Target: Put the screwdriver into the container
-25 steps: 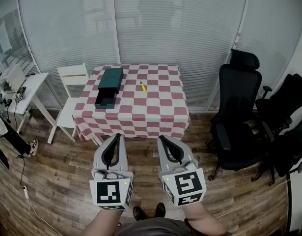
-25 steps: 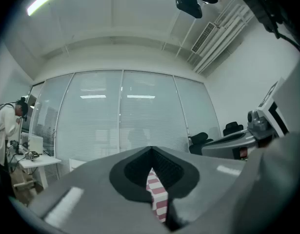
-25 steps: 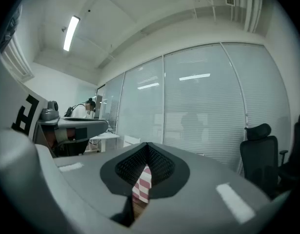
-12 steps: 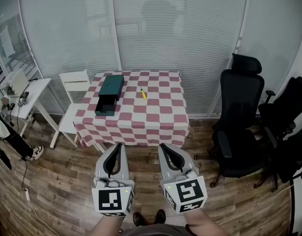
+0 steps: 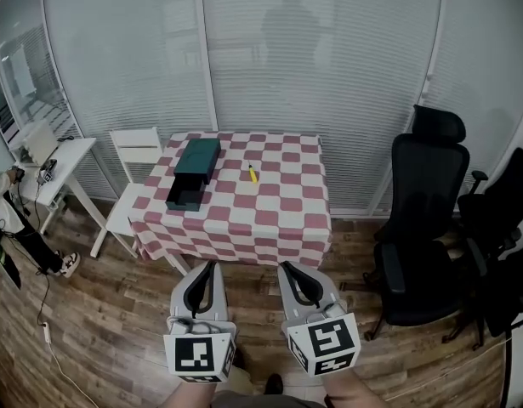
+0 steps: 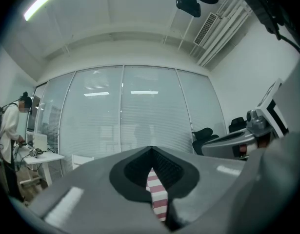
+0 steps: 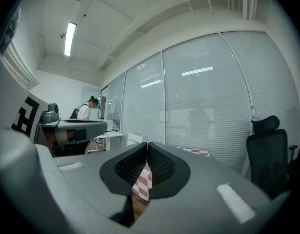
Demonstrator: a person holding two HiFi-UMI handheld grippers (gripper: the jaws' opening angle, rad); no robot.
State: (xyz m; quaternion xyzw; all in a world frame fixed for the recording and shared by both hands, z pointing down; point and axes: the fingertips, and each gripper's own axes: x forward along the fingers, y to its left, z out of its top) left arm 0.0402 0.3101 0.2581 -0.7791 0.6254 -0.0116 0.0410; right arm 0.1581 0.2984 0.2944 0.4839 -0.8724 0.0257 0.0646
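A small yellow screwdriver (image 5: 252,173) lies near the far middle of a table with a red-and-white checked cloth (image 5: 261,219). Left of it on the cloth stands a dark green container (image 5: 193,173) with its lower drawer pulled out toward me. Both grippers hang low in the head view, well short of the table. My left gripper (image 5: 202,265) and right gripper (image 5: 292,266) are shut with tips touching and nothing held. In the left gripper view the left gripper (image 6: 151,150) shows a strip of checked cloth behind its tips; the right gripper (image 7: 147,144) shows the same in its own view.
A white chair (image 5: 133,155) stands at the table's left, a white desk (image 5: 57,164) further left with a person (image 5: 8,219) beside it. Black office chairs (image 5: 423,219) stand to the right. Glass walls with blinds run behind the table. Wooden floor lies between me and the table.
The view has tilted and shifted: the table and its objects sit lower and slightly right in the frame. Both grippers have sunk toward the bottom edge, still shut.
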